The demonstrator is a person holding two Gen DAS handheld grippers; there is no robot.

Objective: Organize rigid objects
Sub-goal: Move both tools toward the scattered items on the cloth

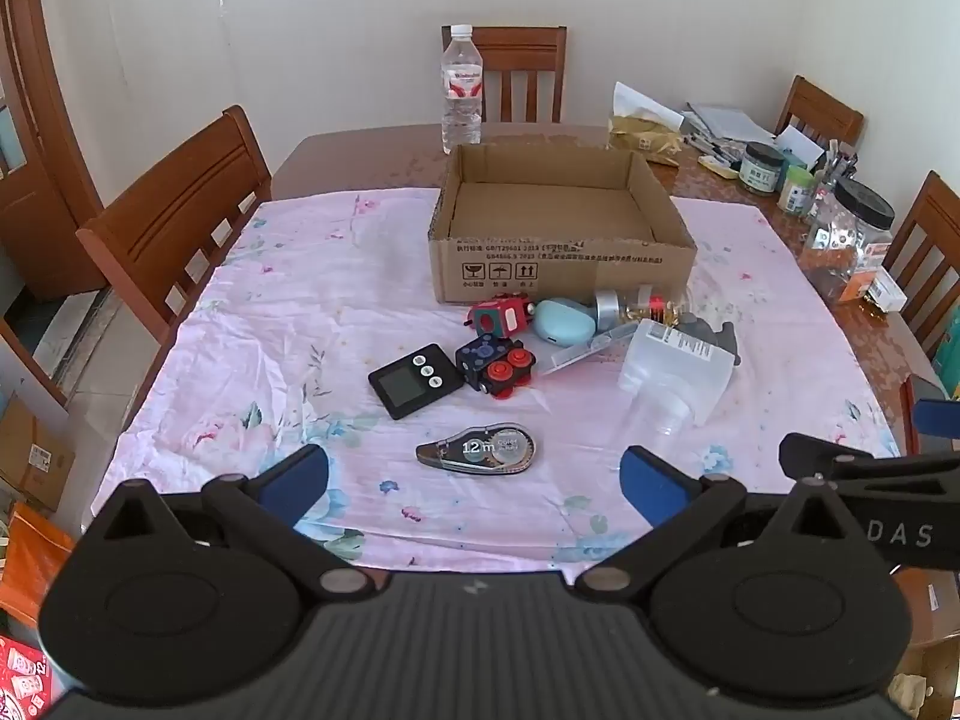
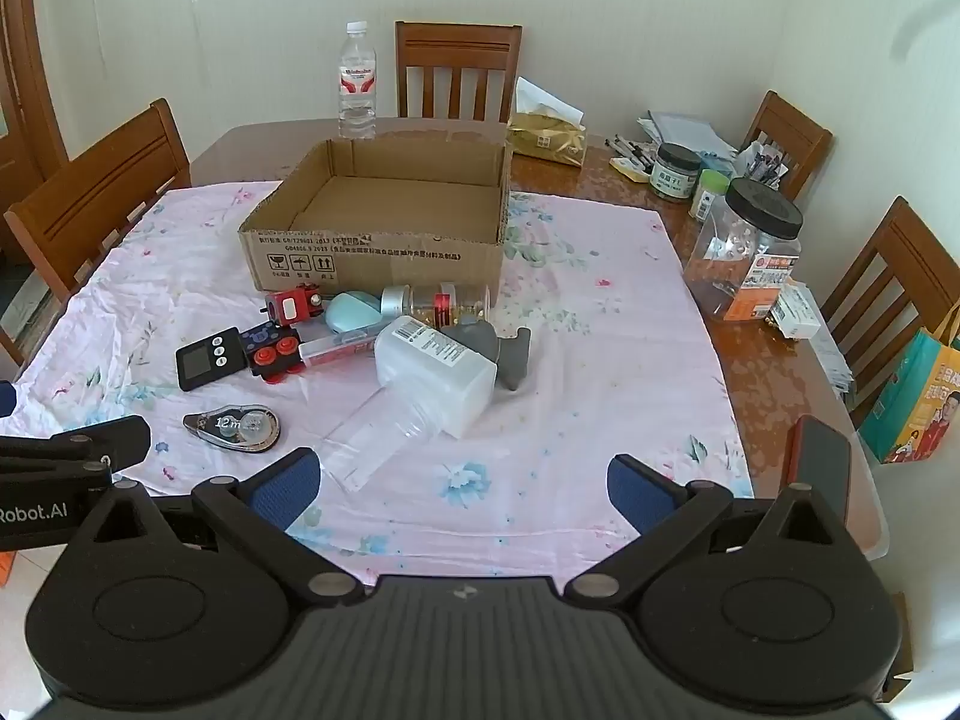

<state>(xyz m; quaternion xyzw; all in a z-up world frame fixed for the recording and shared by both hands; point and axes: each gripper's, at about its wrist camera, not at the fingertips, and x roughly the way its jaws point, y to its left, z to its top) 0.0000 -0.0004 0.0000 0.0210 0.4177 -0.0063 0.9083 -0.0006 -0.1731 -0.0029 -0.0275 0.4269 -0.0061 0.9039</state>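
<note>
Both grippers are hanging released above the near edge of the table, jaws spread wide and gripping nothing. The left gripper (image 1: 474,480) is tilting down over a clear correction-tape dispenser (image 1: 480,449) lying just ahead of its pads, nearly centred between them. The right gripper (image 2: 462,489) is facing a white plastic bottle (image 2: 435,369) on its side, its clear cap end pointing back toward the jaws.

Judged from this layout, the first pick is likely the tape dispenser: lying flat and low, it is calling for a steep descent with the pads closing across its narrow width, not its length.

Farther ahead, a black digital timer (image 1: 416,381), a dark blue toy block with red wheels (image 1: 495,366), a red toy cube (image 1: 501,315), a pale blue case (image 1: 561,322) and a silver-capped jar (image 2: 432,303) on its side are crowding together in a loose pile. Behind the pile, an empty cardboard box (image 1: 561,267), the probable destination, is standing open.

The pile itself is standing in the way: pieces are touching, so a careless reach is risking knocking neighbours. The wrinkled floral cloth (image 1: 270,312) could snag under low pads. A water bottle (image 1: 461,90) is standing beyond the box; jars and papers are cluttering the far right.
</note>
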